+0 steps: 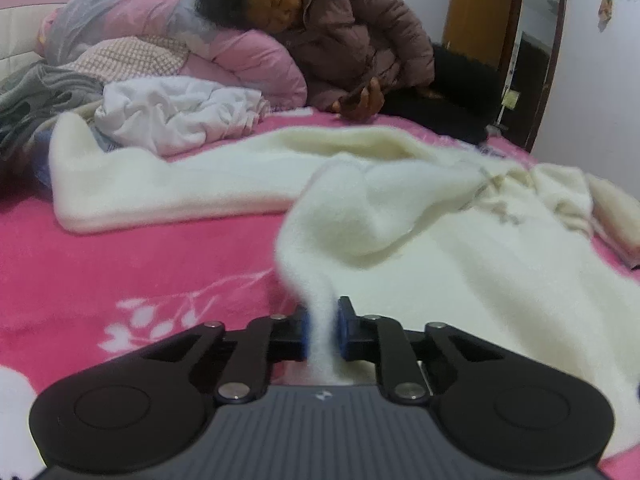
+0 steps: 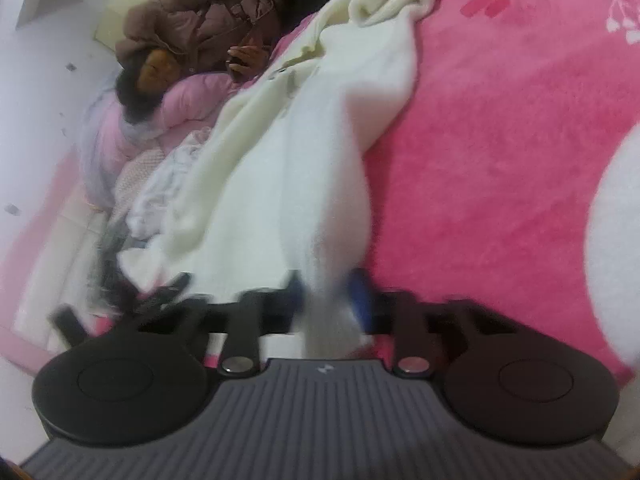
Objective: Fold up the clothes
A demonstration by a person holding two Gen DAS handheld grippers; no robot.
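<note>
A cream fleece garment [image 1: 460, 240] lies spread across the pink bed cover. My left gripper [image 1: 323, 330] is shut on a pinched fold of its near edge, the blue pads pressing the cloth from both sides. In the right wrist view the same cream garment [image 2: 288, 152] runs away from me up the tilted, blurred picture. My right gripper [image 2: 330, 300] is shut on another bunched part of its edge, with cloth showing between the blue pads. One long cream sleeve [image 1: 160, 184] stretches toward the left in the left wrist view.
A person in a brown puffer coat [image 1: 352, 28] lies on the far side of the bed against pink quilts [image 1: 248, 64], hand [image 1: 366, 100] on the cover. A crumpled white garment [image 1: 176, 112] and grey clothes [image 1: 36, 92] sit at the back left. Pink flowered bed cover [image 1: 140, 272] lies near me.
</note>
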